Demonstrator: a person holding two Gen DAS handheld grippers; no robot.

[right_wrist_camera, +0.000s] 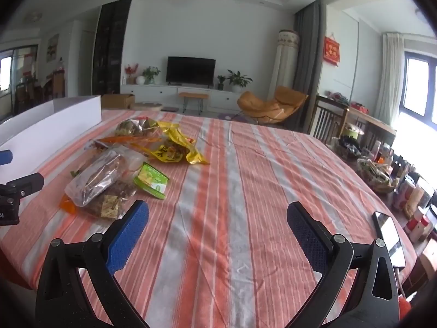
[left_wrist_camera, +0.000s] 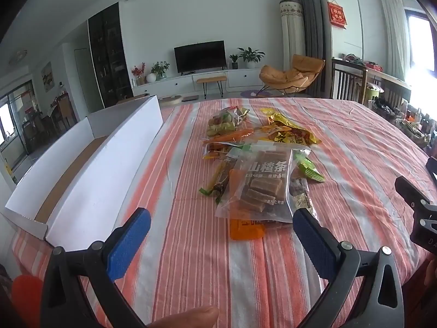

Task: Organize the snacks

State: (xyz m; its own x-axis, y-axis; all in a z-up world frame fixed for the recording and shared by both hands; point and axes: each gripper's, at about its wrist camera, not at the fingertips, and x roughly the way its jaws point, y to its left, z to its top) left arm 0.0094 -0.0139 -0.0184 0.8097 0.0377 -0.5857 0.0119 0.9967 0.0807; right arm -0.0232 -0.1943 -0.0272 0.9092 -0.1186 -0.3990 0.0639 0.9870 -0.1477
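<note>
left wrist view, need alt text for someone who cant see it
The open left gripper hovers over a striped tablecloth, aimed at a clear bag of brown hawthorn strips atop a pile of snack packets. An empty white cardboard box sits to the left.

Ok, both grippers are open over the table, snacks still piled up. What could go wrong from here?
1. The clear bag of brown bars lies on other packets, so a pinch may drag neighbours along.
2. The phone sits near the table edge beside the right gripper; a sweep could knock it off.
3. The white box wall could block low carries.
</note>
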